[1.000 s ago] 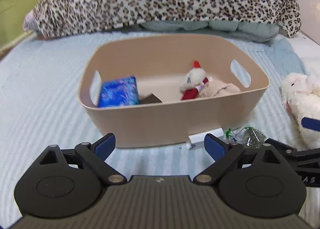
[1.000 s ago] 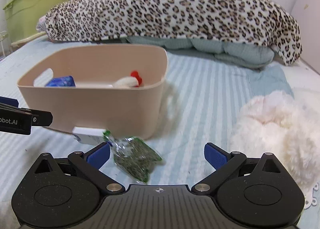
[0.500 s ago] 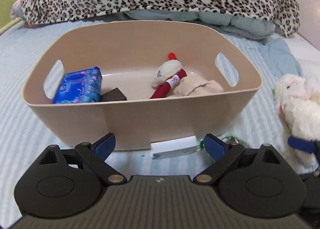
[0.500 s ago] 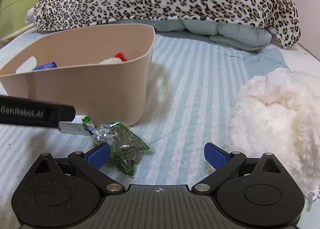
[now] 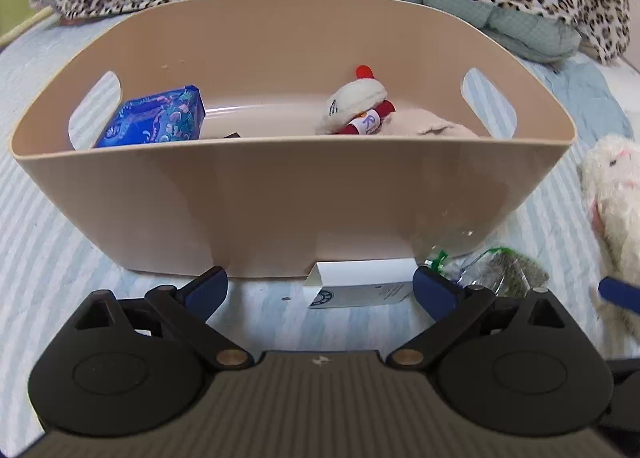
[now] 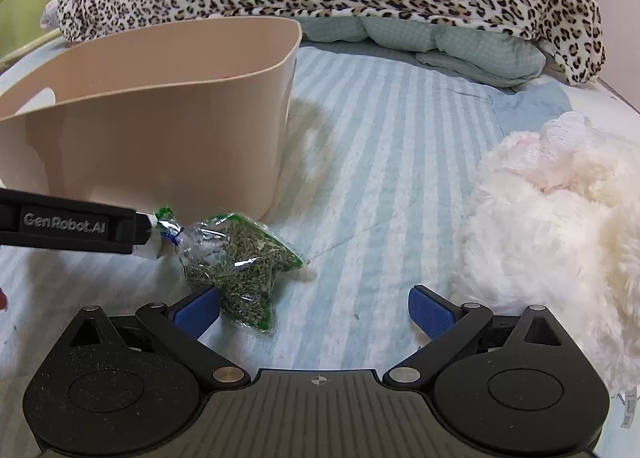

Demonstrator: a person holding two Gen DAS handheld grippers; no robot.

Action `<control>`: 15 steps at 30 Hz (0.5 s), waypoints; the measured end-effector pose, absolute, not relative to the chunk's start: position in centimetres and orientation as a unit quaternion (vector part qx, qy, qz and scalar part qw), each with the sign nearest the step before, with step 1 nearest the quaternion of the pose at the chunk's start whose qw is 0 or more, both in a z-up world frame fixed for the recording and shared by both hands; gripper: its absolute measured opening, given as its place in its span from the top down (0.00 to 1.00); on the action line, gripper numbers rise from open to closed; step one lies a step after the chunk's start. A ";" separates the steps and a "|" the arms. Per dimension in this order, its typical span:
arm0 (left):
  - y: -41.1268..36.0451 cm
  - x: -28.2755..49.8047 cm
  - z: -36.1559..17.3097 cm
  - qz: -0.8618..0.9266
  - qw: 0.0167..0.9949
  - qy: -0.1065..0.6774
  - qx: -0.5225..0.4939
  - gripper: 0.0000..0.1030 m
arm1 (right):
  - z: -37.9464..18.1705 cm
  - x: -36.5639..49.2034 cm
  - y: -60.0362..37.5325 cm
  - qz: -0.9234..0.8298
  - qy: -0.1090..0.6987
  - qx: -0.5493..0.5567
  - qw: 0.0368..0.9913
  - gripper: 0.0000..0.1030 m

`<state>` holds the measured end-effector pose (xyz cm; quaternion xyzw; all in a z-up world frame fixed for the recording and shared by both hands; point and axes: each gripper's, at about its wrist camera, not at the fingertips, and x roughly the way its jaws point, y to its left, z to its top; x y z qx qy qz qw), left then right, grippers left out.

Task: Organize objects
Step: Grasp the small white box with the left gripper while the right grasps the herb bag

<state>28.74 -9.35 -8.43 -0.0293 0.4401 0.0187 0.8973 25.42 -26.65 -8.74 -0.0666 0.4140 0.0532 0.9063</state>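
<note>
A beige plastic bin (image 5: pixel 288 194) with cut-out side handles sits upright on the striped bedspread, holding a blue patterned packet (image 5: pixel 154 123) at its 9 o'clock end and a small white-and-red plush (image 5: pixel 358 104) on a beige cloth (image 5: pixel 434 125) toward 3 o'clock. A small white box (image 5: pixel 360 285) lies flat against the bin's near wall at 6 o'clock, and just beside it toward 4 o'clock lies a clear bag of green dried herbs (image 6: pixel 236 258). A fluffy white plush toy (image 6: pixel 560 234) lies apart at 3 o'clock

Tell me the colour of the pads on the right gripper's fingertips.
Blue pads on black arms, clearest in the right wrist view.
</note>
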 end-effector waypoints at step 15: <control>-6.8 28.6 -9.3 0.030 0.872 0.483 -0.066 0.04 | -8.7 25.7 -26.4 0.046 0.412 -0.073 0.907 0.01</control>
